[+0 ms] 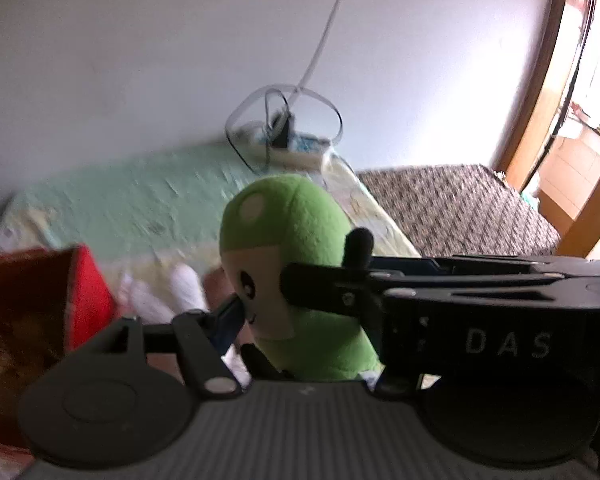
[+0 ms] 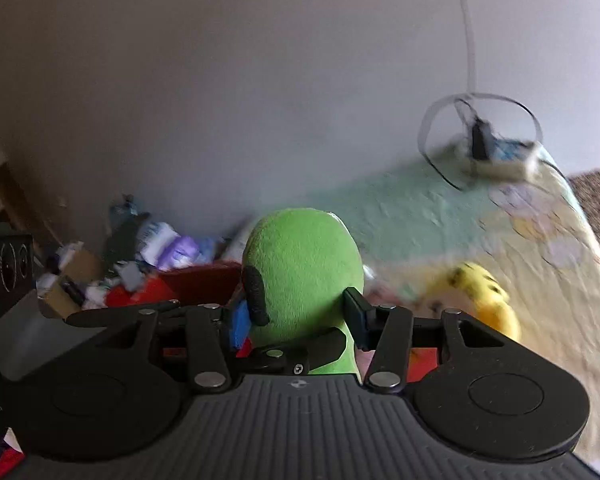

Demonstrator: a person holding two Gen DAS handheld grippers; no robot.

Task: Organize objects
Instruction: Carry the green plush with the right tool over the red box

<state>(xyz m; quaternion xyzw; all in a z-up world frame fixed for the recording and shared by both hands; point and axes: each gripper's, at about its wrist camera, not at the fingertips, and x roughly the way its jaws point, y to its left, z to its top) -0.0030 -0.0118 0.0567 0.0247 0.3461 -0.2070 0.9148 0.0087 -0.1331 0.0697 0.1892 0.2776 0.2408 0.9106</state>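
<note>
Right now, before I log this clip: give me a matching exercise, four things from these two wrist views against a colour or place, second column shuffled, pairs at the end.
Things
1. plush toy
2. round soft toy
3. power strip
4. box

Descriptions
A. red, at the left edge of the left wrist view
B. green, clamped by the left gripper and the right gripper
C. white, at the far end of the bed by the wall
D. yellow, lying on the bedsheet

Pairs: 1-B, 2-D, 3-C, 4-A
</note>
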